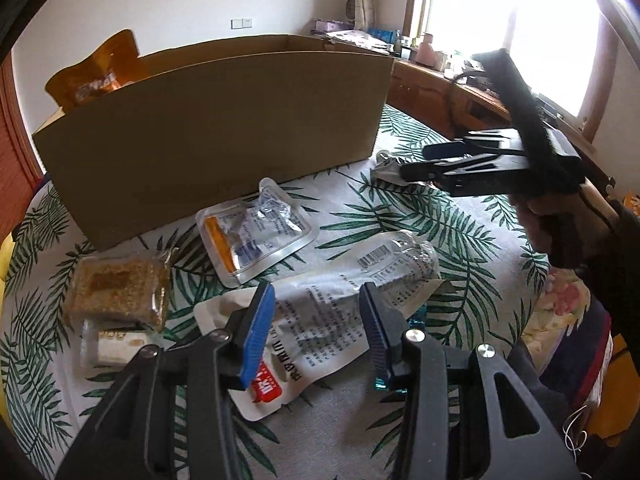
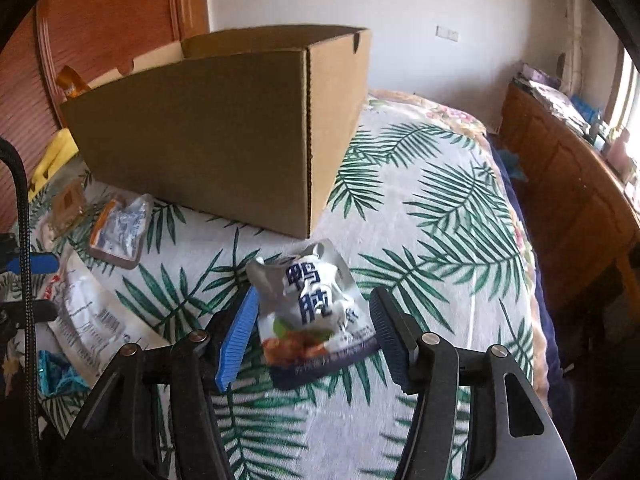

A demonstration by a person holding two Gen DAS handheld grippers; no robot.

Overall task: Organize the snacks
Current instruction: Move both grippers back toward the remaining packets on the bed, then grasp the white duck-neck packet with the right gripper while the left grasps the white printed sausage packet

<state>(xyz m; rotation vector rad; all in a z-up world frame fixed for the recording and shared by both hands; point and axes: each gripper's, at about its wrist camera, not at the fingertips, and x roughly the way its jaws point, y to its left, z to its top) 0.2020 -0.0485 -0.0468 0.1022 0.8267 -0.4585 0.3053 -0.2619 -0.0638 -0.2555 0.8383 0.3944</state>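
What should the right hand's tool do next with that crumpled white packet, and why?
Probably ease down and close: the right gripper is opening, its fingers either side of the white packet without pressing it. The cardboard box stands open just behind, ready to take it.

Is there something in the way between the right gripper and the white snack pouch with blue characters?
Nothing visible. The white snack pouch with blue characters lies on the leaf-print cloth, straight ahead of the right gripper, whose jaws are opening on either side of it, apparently not touching it.
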